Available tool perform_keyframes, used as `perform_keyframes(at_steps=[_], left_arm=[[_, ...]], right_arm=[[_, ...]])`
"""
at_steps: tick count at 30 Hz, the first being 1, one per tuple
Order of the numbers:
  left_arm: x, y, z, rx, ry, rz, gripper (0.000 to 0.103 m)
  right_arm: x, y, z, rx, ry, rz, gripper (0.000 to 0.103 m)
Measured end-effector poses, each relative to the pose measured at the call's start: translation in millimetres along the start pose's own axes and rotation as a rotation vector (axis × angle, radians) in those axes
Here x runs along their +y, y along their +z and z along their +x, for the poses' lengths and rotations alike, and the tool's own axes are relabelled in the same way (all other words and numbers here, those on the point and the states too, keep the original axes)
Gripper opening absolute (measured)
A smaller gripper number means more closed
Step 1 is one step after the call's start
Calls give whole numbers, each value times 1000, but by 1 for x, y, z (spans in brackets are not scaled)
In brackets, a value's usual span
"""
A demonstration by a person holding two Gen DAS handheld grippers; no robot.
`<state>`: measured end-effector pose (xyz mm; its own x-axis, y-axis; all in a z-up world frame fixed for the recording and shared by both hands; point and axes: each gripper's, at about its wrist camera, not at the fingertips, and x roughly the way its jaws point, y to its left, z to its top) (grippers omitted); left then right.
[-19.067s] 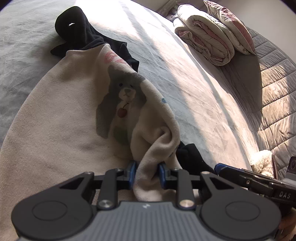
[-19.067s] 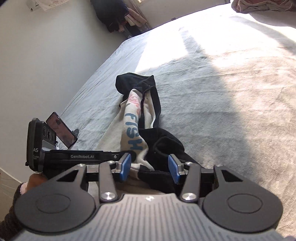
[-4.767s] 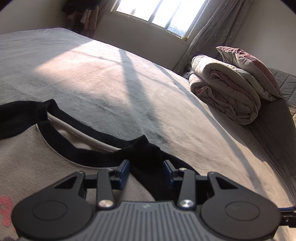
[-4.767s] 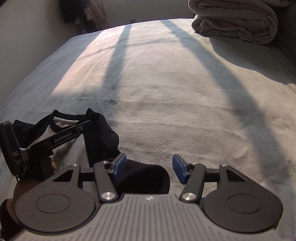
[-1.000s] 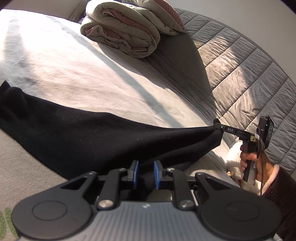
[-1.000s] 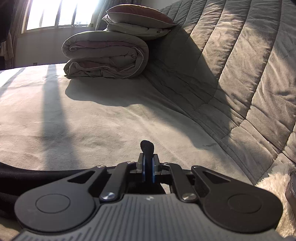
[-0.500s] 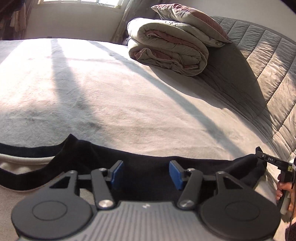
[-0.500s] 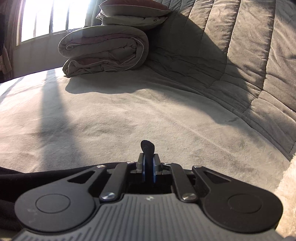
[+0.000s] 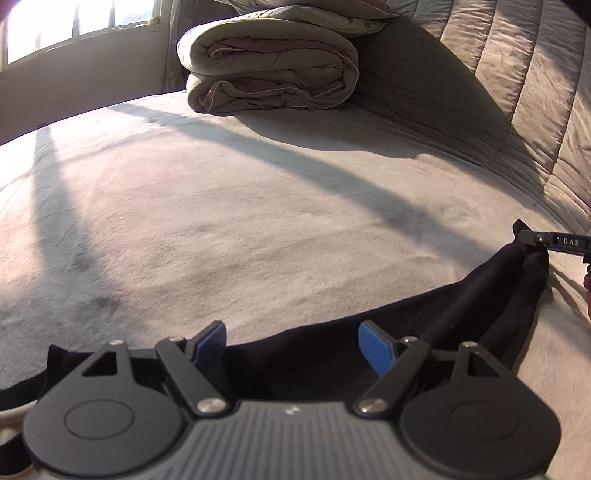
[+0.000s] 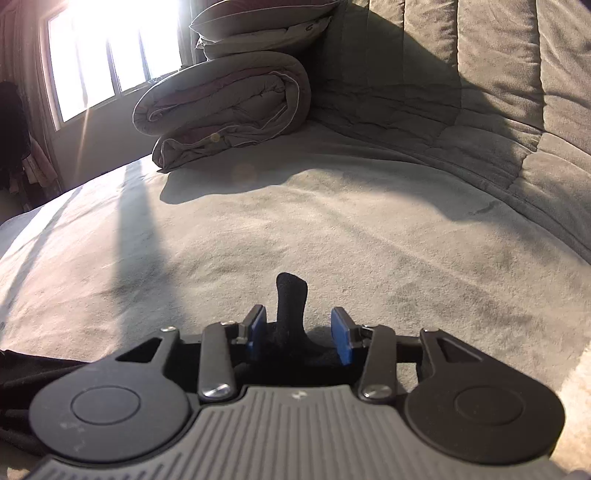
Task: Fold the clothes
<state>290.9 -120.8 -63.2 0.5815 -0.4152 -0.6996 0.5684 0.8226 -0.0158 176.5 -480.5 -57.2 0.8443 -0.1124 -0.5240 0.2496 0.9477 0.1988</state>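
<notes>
The left tool (image 9: 291,341) is spread wide and its jaws are opening. Its blue pads (image 9: 373,347) do not press on anything. The black sleeve (image 9: 461,306) of the garment lies flat on the bed just under and past them, and it runs off to the right side of the left wrist view. At the far right end the sleeve's cuff rises up to the tip of the right tool (image 9: 532,239), seen from the side there; part of a hand shows at the very edge of the picture. At the lower left corner of the same view, a pale strip of the garment (image 9: 11,410) peeks out beside the black cloth. In the right wrist view the right tool (image 10: 299,328) is partly spread and its jaws are opening too. A little black tip of the cuff (image 10: 291,306) stands up between its pads, with a gap on the right side; whether the left pad touches it is hard to tell. More black cloth trails off to the left behind this tool. The bed (image 9: 258,206) has a soft grey cover with long stripes of sun and shade on it. A rolled-up quilt (image 9: 269,70) sits at the far end with a pillow (image 10: 258,18) on top. A padded grey headboard (image 10: 498,92) stands on the right. A bright window (image 10: 99,51) is at the back on the left.
</notes>
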Motion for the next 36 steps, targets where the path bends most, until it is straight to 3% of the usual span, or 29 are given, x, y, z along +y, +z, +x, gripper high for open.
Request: perform_keyframes(at_steps=[2, 4, 6, 7, 8, 9, 16, 19, 22, 23, 24, 27, 32, 36], left_arm=[[-10, 4, 10, 35, 17, 81, 76], [-12, 8, 10, 44, 8, 76, 57], [-12, 10, 8, 56, -4, 51, 27], [-12, 10, 6, 59, -4, 47, 19], [-13, 10, 5, 61, -11, 40, 3], [-15, 9, 3, 51, -5, 32, 2], [-8, 3, -21, -190, 80, -125, 2], [-8, -1, 4, -145, 145, -156, 3], [-14, -4, 16, -129, 197, -135, 4], [-17, -4, 13, -133, 193, -133, 8], [-20, -3, 9, -136, 184, -133, 18], [-36, -1, -4, -152, 153, -85, 30], [-73, 14, -8, -135, 55, 8, 33], [-98, 37, 7, -106, -15, 19, 35]], right_arm=[[-8, -1, 3, 7, 29, 37, 56], [-14, -3, 9, 19, 49, 61, 56], [-14, -4, 10, 26, 50, 56, 53], [-13, -3, 10, 34, 53, 47, 46], [-13, -2, 9, 43, 68, 46, 21], [-12, -1, 7, 34, 69, 41, 8], [-2, 3, -6, -100, 9, -17, 8], [-4, 0, 8, -63, 8, -7, 8], [-16, 3, 9, -34, 15, 57, 31], [-21, 4, 8, -26, 17, 80, 46], [-27, 7, 4, -24, 23, 106, 50], [-43, 19, -9, 46, 31, 194, 50], [-45, 20, -11, 195, 9, 173, 50], [-46, 12, -6, 189, 14, 169, 50]])
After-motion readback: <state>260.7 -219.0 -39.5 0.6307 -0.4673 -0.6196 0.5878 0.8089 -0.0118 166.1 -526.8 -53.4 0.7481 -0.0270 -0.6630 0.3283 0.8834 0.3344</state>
